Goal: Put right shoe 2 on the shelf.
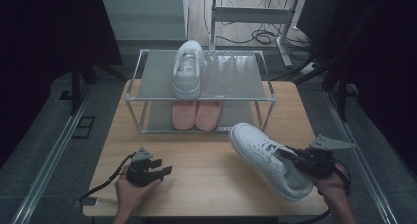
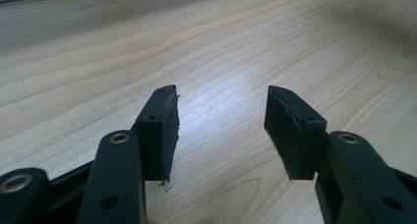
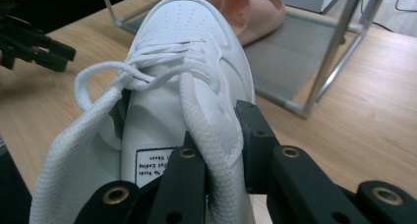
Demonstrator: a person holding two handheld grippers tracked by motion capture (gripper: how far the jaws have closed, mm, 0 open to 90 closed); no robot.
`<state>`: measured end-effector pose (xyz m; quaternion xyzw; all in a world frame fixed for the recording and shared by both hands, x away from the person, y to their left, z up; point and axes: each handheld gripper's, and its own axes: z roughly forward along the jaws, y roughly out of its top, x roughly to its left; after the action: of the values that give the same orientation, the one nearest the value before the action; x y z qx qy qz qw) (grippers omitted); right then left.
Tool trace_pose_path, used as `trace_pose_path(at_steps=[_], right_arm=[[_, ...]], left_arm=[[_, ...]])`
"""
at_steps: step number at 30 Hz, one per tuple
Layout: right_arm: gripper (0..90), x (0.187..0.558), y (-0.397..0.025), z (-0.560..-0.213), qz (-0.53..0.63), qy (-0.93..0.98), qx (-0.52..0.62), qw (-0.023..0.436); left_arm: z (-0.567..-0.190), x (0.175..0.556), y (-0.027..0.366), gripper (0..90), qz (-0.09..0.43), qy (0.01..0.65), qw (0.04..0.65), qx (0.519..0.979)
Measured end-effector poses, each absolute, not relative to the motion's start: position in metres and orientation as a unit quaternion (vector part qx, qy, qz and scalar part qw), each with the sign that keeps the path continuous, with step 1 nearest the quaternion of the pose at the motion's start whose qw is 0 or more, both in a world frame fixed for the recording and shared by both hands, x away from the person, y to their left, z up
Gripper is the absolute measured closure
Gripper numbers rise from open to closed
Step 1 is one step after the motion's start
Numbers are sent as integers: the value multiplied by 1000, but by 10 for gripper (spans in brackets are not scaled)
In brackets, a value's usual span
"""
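Pinching the side wall of the sneaker (image 3: 187, 52) at its opening, the right gripper (image 3: 223, 135) has one jaw inside the shoe, largely hidden by collar and lace. The sneaker lies toe-forward on the worktop (image 1: 206, 184), just before the rack (image 1: 196, 98). Slippers (image 1: 196, 114) sit half hidden under the upper shelf, which carries the other sneaker (image 1: 187, 69). The left gripper (image 2: 221, 121) rests near the worktop's front-left, jaws spread, empty.

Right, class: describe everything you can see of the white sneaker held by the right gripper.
The white sneaker is a low-top of smooth, leather-like material with a perforated toe, white laces and a mesh-lined collar; a printed label sits inside. It lies on the wooden table, toe toward the shoe rack. The right gripper pinches its collar.
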<state>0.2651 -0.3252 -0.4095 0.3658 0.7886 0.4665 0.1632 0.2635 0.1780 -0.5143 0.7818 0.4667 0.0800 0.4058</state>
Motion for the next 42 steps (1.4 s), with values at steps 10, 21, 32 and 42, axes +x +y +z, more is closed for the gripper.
trace_pose_path(at_steps=[10, 21, 32, 42], right_arm=[[819, 272, -303, -394, 478, 788, 353, 162], [818, 286, -281, -354, 508, 771, 347, 166], [816, 310, -264, -324, 516, 760, 354, 177], [816, 334, -257, -304, 513, 748, 379, 181]], left_arm=[[-514, 263, 178, 473, 81, 467, 406, 781], [-513, 263, 180, 473, 83, 465, 407, 782], [-513, 264, 180, 473, 83, 463, 409, 782], [-514, 264, 179, 473, 83, 462, 409, 782]])
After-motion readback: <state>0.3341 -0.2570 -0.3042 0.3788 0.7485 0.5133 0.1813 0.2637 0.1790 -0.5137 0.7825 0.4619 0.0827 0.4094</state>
